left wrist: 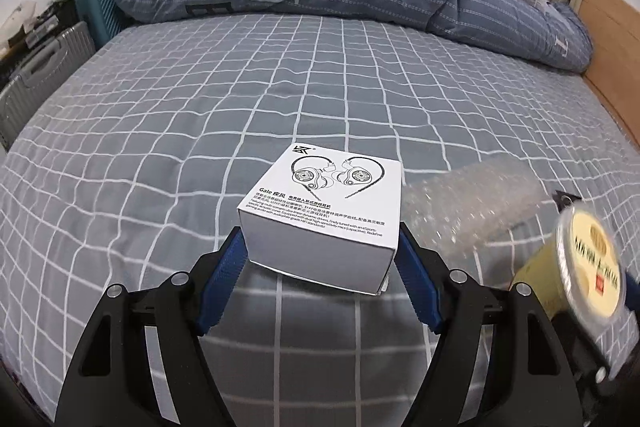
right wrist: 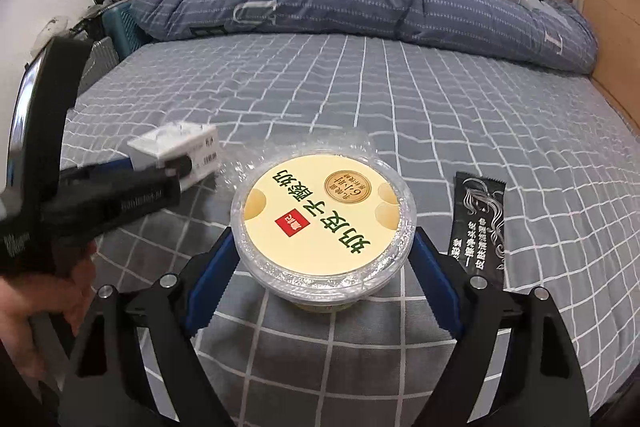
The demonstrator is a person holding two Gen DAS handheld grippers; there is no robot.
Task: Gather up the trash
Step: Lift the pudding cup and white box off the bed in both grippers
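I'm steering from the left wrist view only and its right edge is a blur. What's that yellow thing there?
Observer: A lidded yellow cup, gripped between the pads of the right gripper.
Operator: Any trash I can't make out?
Observer: A black sachet lies flat on the sheet, right of the cup.
Operator: Is it touching the cup?
Observer: No, bare sheet shows between them.

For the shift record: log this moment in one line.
left gripper: holds white box | right gripper: holds yogurt cup | black sachet: on bed
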